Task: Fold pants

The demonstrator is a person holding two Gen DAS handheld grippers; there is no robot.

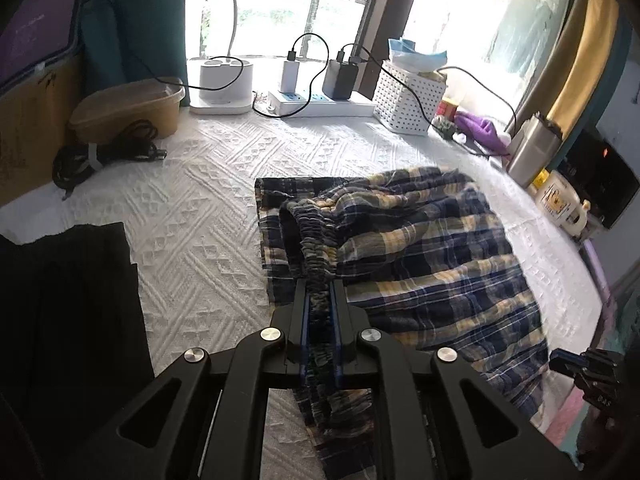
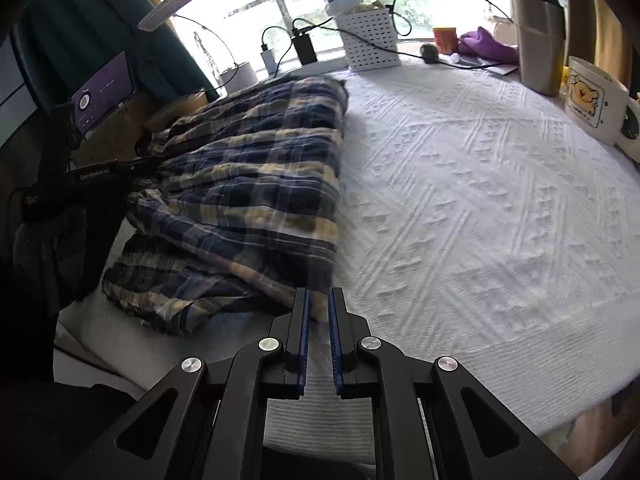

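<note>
Plaid pants (image 1: 420, 240) on white bedspread (image 1: 192, 208), waistband clenched in left claw (image 1: 319, 286); right claw (image 2: 318, 296) closed, empty; black garment (image 1: 68, 300) alongside.

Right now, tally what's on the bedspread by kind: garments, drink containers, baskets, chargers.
Garments: 2 (plaid pants, black garment)
Drink containers: 2 (steel tumbler, cartoon mug)
Baskets: 1 (white perforated basket)
Chargers: 2 (white charger, black charger)
Total: 7
</note>
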